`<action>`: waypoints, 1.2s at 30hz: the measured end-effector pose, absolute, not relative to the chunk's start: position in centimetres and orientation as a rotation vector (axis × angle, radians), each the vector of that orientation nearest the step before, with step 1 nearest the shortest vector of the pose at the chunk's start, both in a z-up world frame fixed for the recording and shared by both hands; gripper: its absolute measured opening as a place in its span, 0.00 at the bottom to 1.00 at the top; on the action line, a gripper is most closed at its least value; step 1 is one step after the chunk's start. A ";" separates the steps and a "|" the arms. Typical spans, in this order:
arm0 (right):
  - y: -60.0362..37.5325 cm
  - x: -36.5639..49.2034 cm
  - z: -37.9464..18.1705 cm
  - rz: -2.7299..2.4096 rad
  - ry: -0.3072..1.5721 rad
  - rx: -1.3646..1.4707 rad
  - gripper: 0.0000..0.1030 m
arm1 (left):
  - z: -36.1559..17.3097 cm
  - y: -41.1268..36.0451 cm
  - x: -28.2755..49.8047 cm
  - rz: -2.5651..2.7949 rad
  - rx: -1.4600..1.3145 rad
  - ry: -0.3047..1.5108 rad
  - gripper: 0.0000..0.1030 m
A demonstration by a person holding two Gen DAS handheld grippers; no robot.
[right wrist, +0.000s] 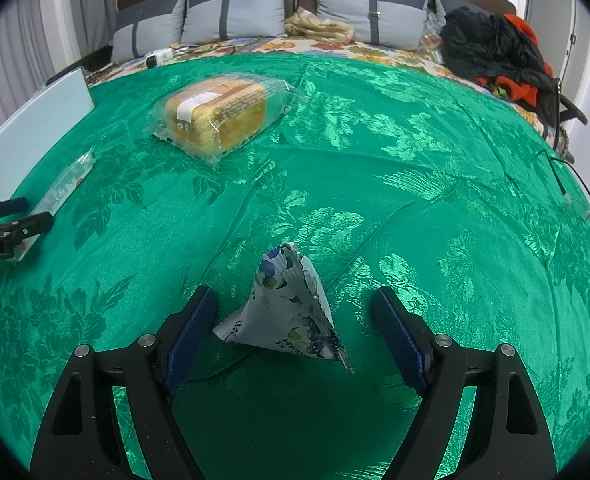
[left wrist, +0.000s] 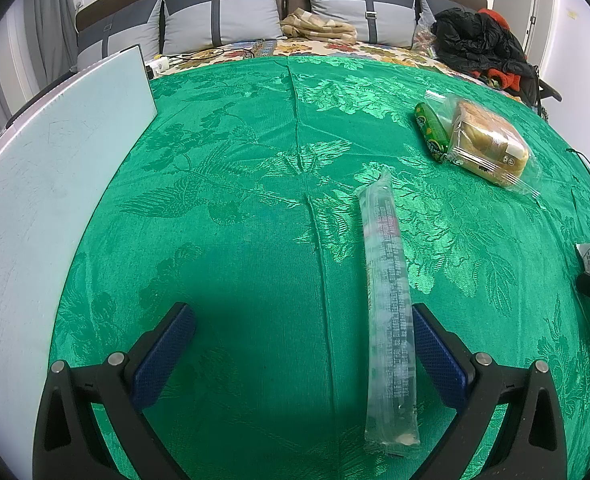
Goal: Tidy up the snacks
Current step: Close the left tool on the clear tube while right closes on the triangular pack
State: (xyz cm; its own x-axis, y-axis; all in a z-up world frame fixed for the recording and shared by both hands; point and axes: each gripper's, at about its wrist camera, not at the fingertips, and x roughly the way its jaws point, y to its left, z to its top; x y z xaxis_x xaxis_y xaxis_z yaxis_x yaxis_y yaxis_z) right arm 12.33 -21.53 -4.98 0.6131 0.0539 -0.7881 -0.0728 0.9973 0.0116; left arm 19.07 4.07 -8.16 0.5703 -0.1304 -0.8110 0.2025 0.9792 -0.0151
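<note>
left hand-held gripper (left wrist: 303, 350) apart beside long clear snack sleeve (left wrist: 389, 308): light, slippery, pinch mid-length | right hand-held gripper (right wrist: 295, 334) apart around floral pouch (right wrist: 291, 312): soft, crinkly

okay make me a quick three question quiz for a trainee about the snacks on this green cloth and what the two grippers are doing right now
1. True or false: the left gripper is shut on the long clear snack tube.
2. Which snack lies between the right gripper's fingers? A) bread loaf B) floral triangular packet C) green sausage
3. What lies right beside the bagged bread loaf in the left wrist view?

Key:
1. False; it is open, and the tube lies along its right finger.
2. B, the floral triangular packet.
3. The green sausage.
</note>
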 end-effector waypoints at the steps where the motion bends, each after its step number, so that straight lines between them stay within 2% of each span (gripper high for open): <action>1: -21.5 12.3 -5.0 0.073 0.908 -0.022 0.81 | -8.2 4.1 19.1 -0.196 0.083 0.944 1.00; 20: -21.5 12.3 -5.0 0.072 0.907 -0.022 0.81 | -8.2 4.1 19.1 -0.196 0.086 0.946 1.00; 26: -21.7 12.3 -4.9 0.088 0.902 0.002 0.82 | -7.8 2.6 19.5 -0.222 0.116 1.061 0.98; 29: -23.4 12.4 -4.2 0.164 0.931 0.118 0.81 | -7.0 1.1 18.9 -0.270 0.143 1.048 0.71; 30: -24.1 12.5 -4.0 0.185 0.943 0.169 0.81 | -6.8 0.5 18.6 -0.290 0.154 1.038 0.52; 31: -24.9 12.5 -3.6 0.201 0.948 0.228 0.81 | -6.6 0.0 18.4 -0.308 0.167 1.027 0.24; 33: -26.7 12.7 -2.5 0.190 0.948 0.313 0.81 | -6.3 -0.7 18.2 -0.317 0.185 1.025 0.18; 36: -26.9 13.6 -1.5 0.173 0.995 0.307 0.82 | -6.2 -0.3 17.8 -0.329 0.125 1.033 0.17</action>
